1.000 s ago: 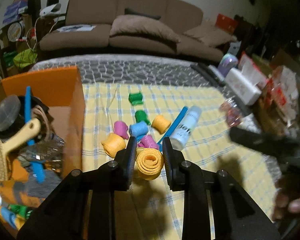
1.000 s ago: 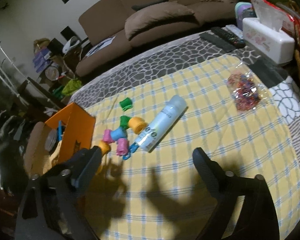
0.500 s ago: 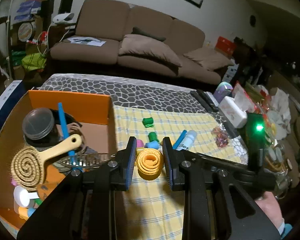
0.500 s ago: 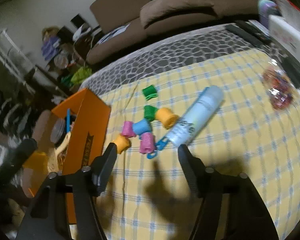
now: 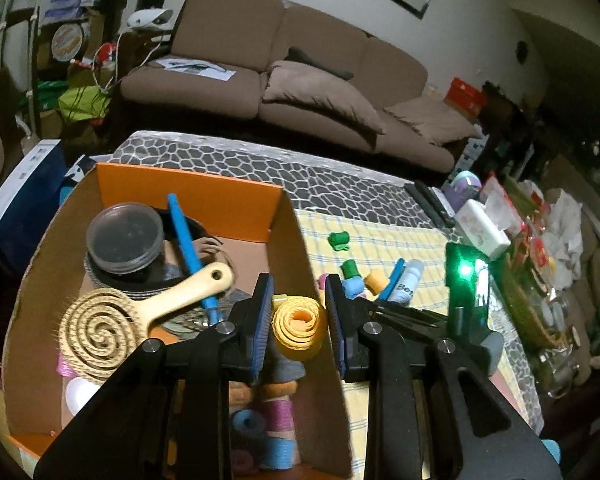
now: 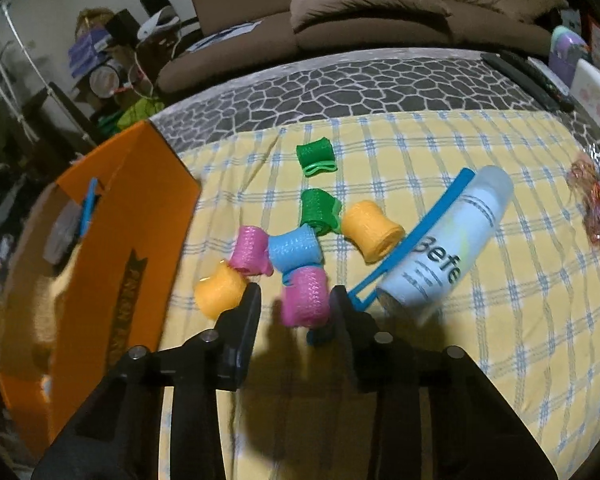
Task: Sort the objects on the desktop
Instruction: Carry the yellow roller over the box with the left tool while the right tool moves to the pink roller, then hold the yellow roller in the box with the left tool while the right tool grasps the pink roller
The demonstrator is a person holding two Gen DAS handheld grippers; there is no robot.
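The left gripper (image 5: 298, 322) tilts down over the open cardboard box (image 5: 292, 216), its blue pads pressed on a yellow roll (image 5: 299, 326) held just above the box's right wall at the centre of the frame. The right gripper (image 6: 294, 304) also points steeply down, over the yellow checked cloth (image 6: 480, 360); its jaws have just been closing and now straddle a pink roll (image 6: 305, 298) in the lower middle, though blur hides whether the fingers actually press on it. Both grippers' bodies are cut off at the bottom edge, and neither hand shows. Inside the box, at left, lie a round hairbrush (image 5: 100, 330), a dark jar (image 5: 125, 238) and a blue stick (image 5: 190, 250), with more rolls half hidden under the left gripper. Around the pink roll crowd an orange roll (image 6: 219, 290), a blue roll (image 6: 294, 249) and a second pink roll (image 6: 250, 251), while a pale spray can (image 6: 448, 248) lies to its right.
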